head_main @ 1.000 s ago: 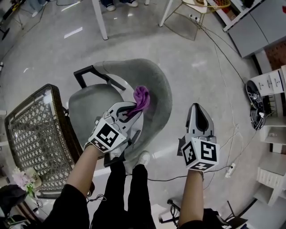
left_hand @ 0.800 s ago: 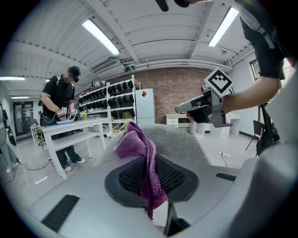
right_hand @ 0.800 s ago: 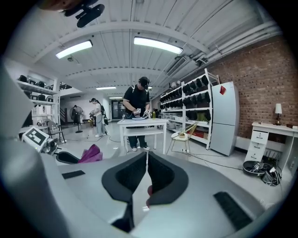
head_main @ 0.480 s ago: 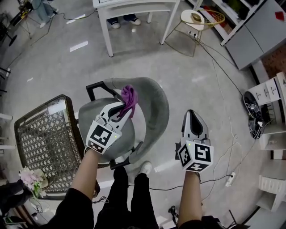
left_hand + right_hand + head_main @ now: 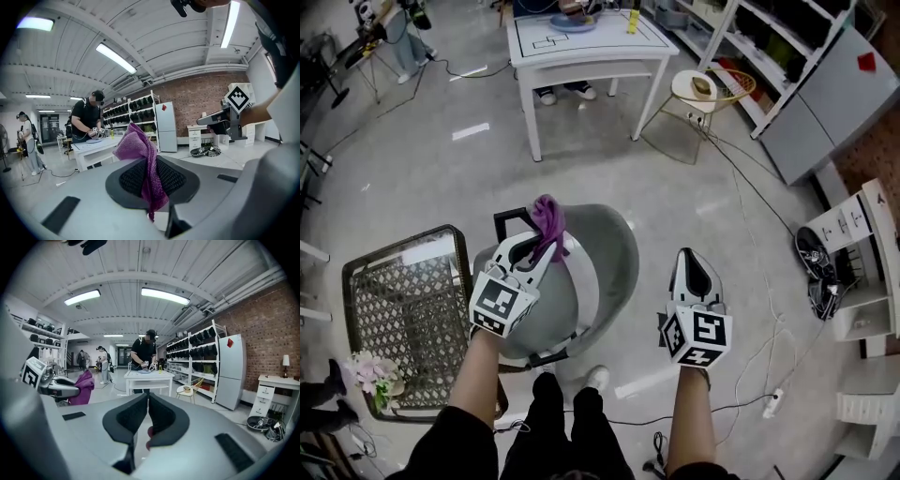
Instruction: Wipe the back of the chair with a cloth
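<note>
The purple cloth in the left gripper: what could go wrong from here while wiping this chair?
1. The left gripper pinches only a narrow fold of the purple cloth. The rest hangs loose, so dragging it over the grey chair might pull it free.
2. The right gripper is shut and empty, off to the side, so nothing steadies the chair if it shifts.
3. Cables cross the floor nearby, a possible trip hazard.
</note>
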`<state>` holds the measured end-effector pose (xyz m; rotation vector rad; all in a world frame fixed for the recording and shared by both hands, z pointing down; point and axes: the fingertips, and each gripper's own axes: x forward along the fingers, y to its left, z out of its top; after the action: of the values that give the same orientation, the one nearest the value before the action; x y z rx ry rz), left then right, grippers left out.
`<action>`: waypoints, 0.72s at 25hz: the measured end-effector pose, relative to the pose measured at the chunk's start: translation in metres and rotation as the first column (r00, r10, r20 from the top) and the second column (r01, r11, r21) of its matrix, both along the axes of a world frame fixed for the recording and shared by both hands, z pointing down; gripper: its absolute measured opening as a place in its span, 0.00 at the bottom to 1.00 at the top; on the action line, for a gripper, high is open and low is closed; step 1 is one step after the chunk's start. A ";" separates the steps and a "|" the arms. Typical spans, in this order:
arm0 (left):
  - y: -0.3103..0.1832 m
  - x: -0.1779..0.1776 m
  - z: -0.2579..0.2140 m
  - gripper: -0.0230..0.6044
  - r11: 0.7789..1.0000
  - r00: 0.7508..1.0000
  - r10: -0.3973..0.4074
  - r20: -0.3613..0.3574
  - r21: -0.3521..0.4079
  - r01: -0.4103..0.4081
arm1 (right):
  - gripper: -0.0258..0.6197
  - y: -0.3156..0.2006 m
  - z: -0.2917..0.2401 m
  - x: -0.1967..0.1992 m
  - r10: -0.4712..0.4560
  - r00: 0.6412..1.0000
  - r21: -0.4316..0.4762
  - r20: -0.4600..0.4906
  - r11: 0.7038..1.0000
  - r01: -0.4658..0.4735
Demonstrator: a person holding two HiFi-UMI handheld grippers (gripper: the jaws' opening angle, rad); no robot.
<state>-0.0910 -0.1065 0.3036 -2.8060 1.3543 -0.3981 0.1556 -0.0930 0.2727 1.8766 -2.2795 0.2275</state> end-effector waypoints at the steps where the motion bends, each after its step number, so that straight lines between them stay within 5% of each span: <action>1: 0.002 -0.003 -0.008 0.15 1.000 1.000 -0.008 -0.004 0.005 0.008 | 0.08 0.001 -0.006 -0.001 -0.004 1.000 0.008 -0.007 1.000 0.004; 18: 0.043 -0.048 -0.090 0.15 0.982 0.986 -0.169 -0.017 0.085 0.169 | 0.08 0.025 -0.060 0.001 -0.030 1.000 0.027 0.002 0.999 0.030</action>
<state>-0.1387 -0.0635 0.2141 -2.6367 1.5778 -0.3193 0.1562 -0.0679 0.2128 1.8543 -2.3220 0.1967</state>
